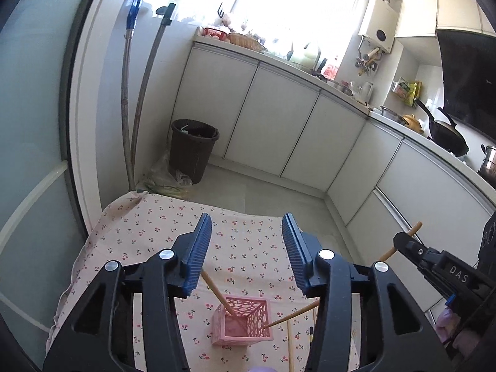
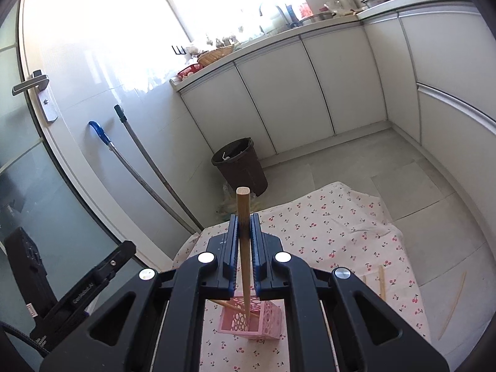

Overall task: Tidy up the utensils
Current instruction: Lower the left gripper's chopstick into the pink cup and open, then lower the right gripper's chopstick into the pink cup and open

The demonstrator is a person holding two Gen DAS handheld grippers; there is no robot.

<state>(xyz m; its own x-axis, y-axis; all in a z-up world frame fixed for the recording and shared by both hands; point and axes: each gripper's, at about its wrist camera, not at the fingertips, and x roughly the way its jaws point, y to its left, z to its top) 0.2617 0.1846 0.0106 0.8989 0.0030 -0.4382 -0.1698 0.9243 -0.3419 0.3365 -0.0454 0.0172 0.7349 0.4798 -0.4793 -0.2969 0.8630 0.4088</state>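
Chopstick clamped in right hand-held gripper over pink holder (1 chopstick inside); left hand-held gripper gapes apart.

One chopstick leans inside the pink perforated holder.

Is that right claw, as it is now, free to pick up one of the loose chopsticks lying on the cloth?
Probably not yet. The right claw is shut on a chopstick, its tip over the pink holder. The loose chopsticks lie unblocked.
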